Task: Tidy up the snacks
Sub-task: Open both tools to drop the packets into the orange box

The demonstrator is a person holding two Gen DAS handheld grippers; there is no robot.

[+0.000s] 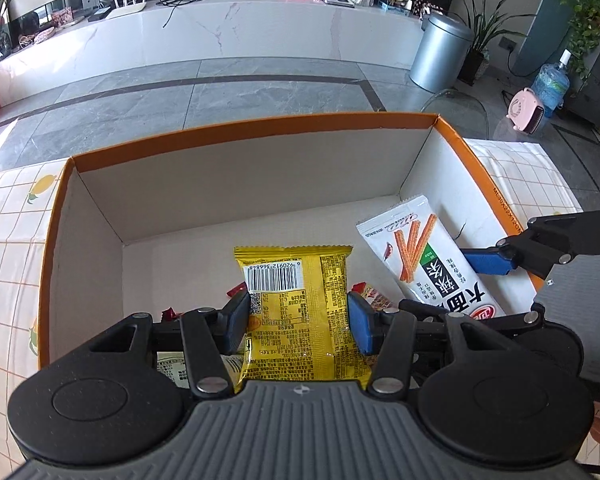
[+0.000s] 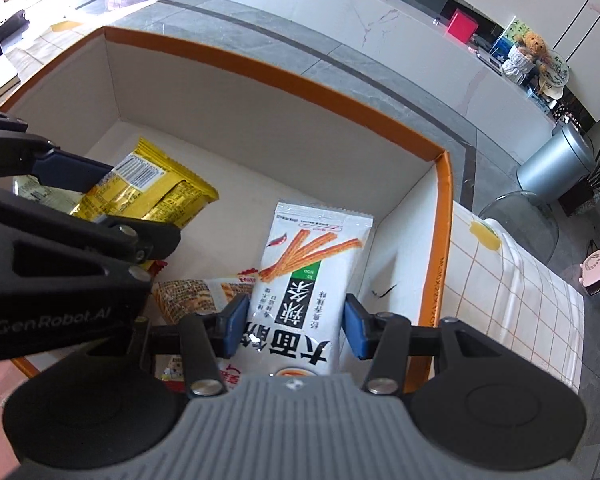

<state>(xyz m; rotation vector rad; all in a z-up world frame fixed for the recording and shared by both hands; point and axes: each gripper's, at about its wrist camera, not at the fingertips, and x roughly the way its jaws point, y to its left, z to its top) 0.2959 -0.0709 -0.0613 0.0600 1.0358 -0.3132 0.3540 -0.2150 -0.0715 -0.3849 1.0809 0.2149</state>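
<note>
Two packets hung over our orange-rimmed box: our left gripper clamped the yellow packet at left, our right gripper the white packet near the right wall.

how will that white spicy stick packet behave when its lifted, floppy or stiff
The white packet, clamped across its width by the right gripper, is a thin, long film pouch, so it probably flexes beyond the pads. Its glossy wrapper looks slippery. It is likely light for its size.

Your left gripper holds the barcode packet inside the box; stick-snack packet lies right of it.
</note>
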